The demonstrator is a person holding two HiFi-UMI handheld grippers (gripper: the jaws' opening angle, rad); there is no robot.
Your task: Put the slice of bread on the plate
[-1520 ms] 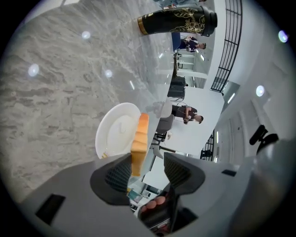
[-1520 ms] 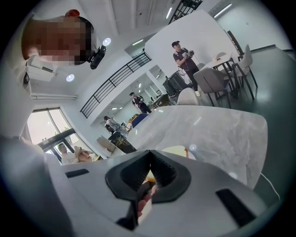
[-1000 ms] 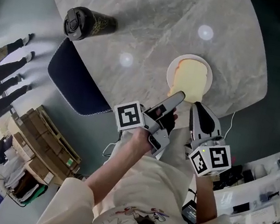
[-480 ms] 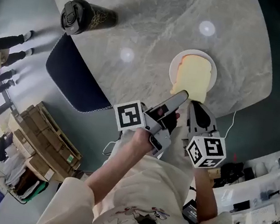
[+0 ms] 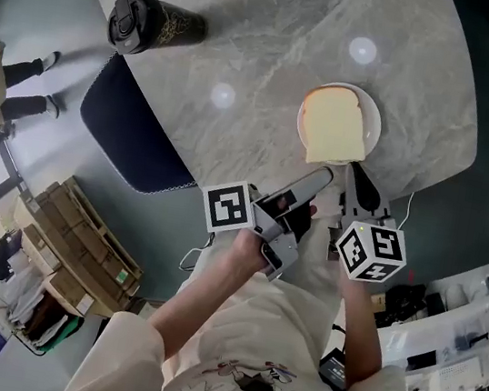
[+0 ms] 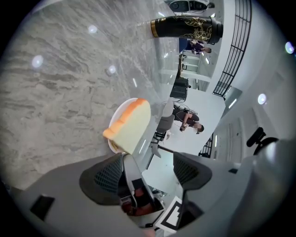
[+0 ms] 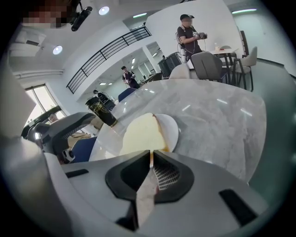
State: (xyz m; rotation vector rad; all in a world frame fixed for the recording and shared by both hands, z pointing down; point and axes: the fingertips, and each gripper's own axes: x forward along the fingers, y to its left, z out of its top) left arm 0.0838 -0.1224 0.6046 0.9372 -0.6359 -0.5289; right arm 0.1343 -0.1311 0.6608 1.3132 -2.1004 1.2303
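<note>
The pale slice of bread (image 5: 334, 126) lies over the white plate (image 5: 373, 118) near the marble table's near edge. My right gripper (image 5: 356, 173) sits at the slice's near corner, jaws shut on its crust edge (image 7: 151, 155). From the left gripper view the bread (image 6: 129, 127) looks tilted, its near end raised off the plate (image 6: 114, 146). My left gripper (image 5: 319, 176) hangs just off the table edge, left of the right one, open (image 6: 150, 159) and holding nothing. The right gripper view shows the bread (image 7: 141, 132) on the plate (image 7: 170, 127) straight ahead of the shut jaws (image 7: 151, 157).
A black bottle with gold print (image 5: 147, 23) lies on its side at the table's far left. A dark blue chair (image 5: 130, 135) is tucked against the table's left edge. Wooden pallets and boxes (image 5: 80, 247) stand on the floor. People stand in the background (image 7: 190, 32).
The right gripper has moved forward toward the table and the bread has shifted further onto the plate. The left gripper has stayed almost where it was.
</note>
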